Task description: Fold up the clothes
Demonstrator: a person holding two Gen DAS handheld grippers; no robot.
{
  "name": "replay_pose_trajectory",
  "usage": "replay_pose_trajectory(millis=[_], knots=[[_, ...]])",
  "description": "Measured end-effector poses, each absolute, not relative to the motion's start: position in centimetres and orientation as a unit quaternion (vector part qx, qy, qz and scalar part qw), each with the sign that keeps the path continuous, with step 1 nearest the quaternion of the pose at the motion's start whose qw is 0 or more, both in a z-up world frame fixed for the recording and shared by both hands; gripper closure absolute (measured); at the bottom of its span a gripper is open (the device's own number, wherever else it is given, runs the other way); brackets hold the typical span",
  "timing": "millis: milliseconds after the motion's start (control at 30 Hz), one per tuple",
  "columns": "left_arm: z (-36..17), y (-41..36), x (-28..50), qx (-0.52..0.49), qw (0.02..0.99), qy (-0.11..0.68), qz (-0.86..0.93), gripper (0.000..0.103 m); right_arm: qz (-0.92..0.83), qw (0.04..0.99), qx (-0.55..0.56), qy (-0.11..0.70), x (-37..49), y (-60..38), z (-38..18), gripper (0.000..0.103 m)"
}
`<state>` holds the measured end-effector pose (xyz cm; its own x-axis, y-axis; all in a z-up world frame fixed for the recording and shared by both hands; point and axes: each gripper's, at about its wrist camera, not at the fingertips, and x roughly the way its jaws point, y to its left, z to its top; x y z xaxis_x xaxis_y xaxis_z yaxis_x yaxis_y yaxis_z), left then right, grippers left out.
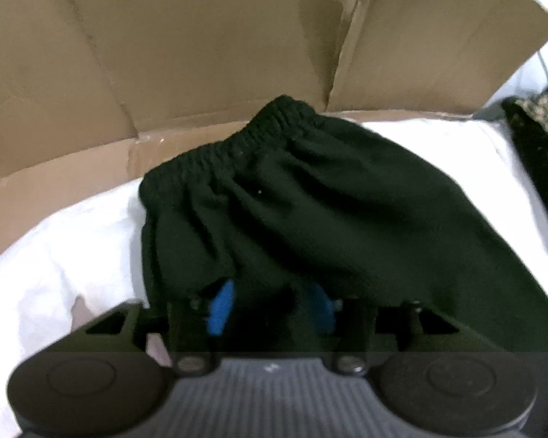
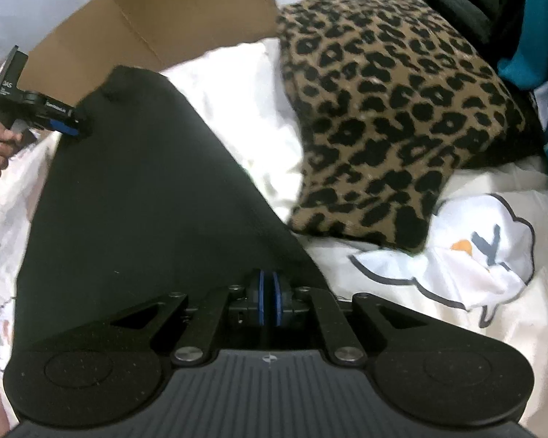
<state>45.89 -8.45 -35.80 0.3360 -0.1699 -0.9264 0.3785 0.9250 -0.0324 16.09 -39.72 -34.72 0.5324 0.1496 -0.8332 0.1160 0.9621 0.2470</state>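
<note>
A pair of black shorts (image 1: 310,200) with an elastic waistband lies on a white bed sheet (image 1: 54,255). In the left wrist view the cloth drapes over my left gripper (image 1: 270,303), whose blue pads (image 1: 221,306) stand apart with fabric between them. In the right wrist view the same black shorts (image 2: 139,200) stretch from my left gripper (image 2: 78,124) at the far left to my right gripper (image 2: 268,301), whose blue pads are pressed together on the near edge of the cloth.
A leopard-print garment (image 2: 394,109) lies to the right of the shorts. An open cardboard box (image 1: 201,43) stands behind the bed. A white printed cloth (image 2: 475,255) lies at the right. Dark and teal clothes (image 2: 537,36) hang at the far right.
</note>
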Motion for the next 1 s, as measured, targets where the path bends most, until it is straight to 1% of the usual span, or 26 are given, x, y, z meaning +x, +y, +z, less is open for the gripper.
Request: replay_pose_trajectory(millis=[167,267,433,633,700,800,1000], knots=[[-33.5,-7.6,42.1,0.101,0.81,0.544,-0.192,0.046,0.026,0.867,0.137,0.478,16.6,-38.7,-34.5,0.094],[-33.3,-7.5,39.3,0.11,0.805,0.544,-0.21,0.046,0.034,0.867,0.139,0.478,17.0,-38.2,-34.5,0.094],[-34.6,-7.5,35.7,0.113,0.795,0.545,-0.241,0.046,0.059,0.867,0.128,0.477,17.0,-36.7,-34.3,0.094],[-38.6,-7.8,32.7,0.133,0.77,0.572,-0.25,0.046,0.071,0.862,0.111,0.49,17.0,-35.1,-34.6,0.094],[-39.1,-7.9,32.1,0.152,0.766,0.566,-0.261,0.046,0.068,0.858,0.107,0.497,17.0,-34.8,-35.0,0.093],[-38.3,-7.5,31.6,0.158,0.766,0.563,-0.267,0.046,0.056,0.853,0.093,0.511,16.8,-34.5,-35.5,0.092],[-35.1,-4.6,29.7,0.135,0.776,0.558,-0.26,0.045,0.045,0.852,0.11,0.511,16.6,-34.6,-35.2,0.091]])
